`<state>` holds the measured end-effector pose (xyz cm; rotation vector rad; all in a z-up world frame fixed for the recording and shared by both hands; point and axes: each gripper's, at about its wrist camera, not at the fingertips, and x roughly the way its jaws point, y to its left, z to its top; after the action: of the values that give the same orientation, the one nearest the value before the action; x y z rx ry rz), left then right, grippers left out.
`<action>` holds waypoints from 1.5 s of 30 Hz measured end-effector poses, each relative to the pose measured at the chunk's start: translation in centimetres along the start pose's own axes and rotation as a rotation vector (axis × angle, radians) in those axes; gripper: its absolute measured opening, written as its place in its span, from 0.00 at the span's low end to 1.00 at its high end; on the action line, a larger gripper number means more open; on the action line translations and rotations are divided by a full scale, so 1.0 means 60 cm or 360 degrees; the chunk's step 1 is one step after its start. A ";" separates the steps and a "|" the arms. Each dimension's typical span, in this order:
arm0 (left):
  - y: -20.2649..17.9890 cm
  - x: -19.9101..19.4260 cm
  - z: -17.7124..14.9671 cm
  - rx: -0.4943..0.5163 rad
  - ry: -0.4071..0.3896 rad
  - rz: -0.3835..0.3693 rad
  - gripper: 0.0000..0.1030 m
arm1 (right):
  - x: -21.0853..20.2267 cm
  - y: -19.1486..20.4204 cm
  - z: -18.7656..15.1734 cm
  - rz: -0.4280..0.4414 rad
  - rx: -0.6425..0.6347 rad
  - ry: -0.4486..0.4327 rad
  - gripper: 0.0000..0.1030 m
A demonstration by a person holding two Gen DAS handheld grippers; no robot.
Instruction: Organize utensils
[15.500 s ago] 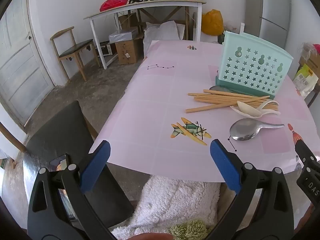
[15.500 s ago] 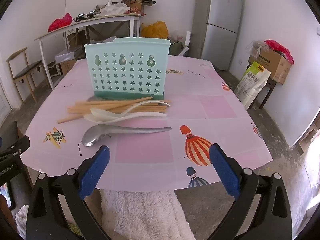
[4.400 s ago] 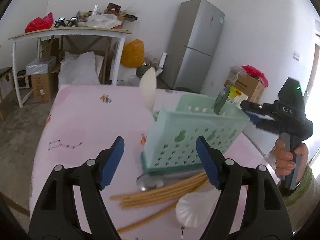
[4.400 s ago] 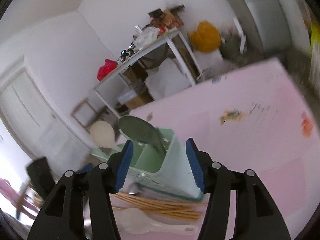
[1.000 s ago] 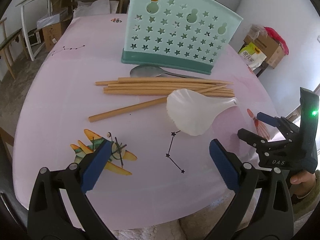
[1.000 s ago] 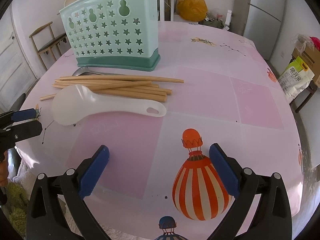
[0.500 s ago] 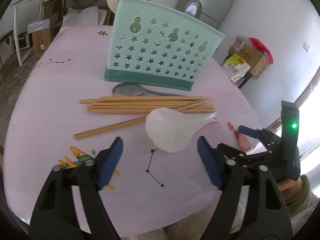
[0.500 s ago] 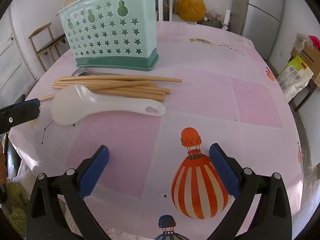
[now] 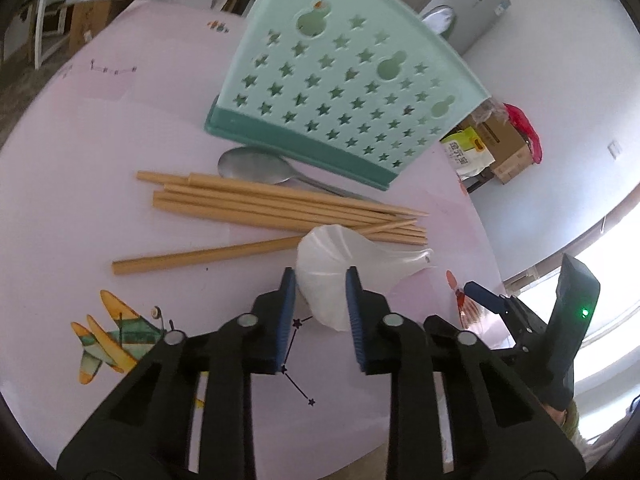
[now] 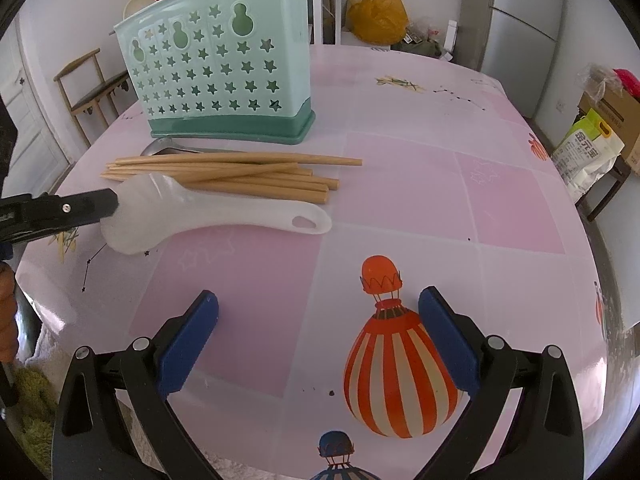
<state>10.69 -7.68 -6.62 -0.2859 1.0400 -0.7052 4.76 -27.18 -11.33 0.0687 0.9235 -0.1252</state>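
A white plastic rice spoon (image 9: 340, 256) lies on the pink tablecloth, its bowl between the blue pads of my left gripper (image 9: 320, 280), which has closed onto it. In the right wrist view the spoon (image 10: 224, 210) lies with its handle pointing right and the left gripper's finger (image 10: 72, 210) on its bowl. Behind it lie several wooden chopsticks (image 9: 256, 204) and a metal spoon (image 9: 252, 166). The mint star-holed utensil holder (image 9: 340, 92) stands behind them, with a metal spoon (image 9: 438, 20) upright inside. My right gripper (image 10: 318, 340) is open and empty near the table's front edge.
The round table's edge (image 10: 592, 240) curves close on the right. A fridge (image 10: 516, 12), a yellow bag (image 10: 376, 16), a wooden chair (image 10: 88, 84) and cardboard boxes (image 10: 616, 108) stand around the room.
My left gripper has moved in toward the white rice spoon and its jaws have closed from wide open onto the spoon's bowl. The right gripper has barely moved.
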 end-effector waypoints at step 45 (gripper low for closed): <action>0.079 -0.087 -0.033 -0.0011 -0.0110 0.0159 0.07 | 0.014 0.113 0.177 0.0198 -0.0282 -0.0143 0.40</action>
<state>9.21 -0.51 -6.50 -0.2609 0.9840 -0.5980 14.58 -21.76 -5.60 -0.0432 0.8347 0.0685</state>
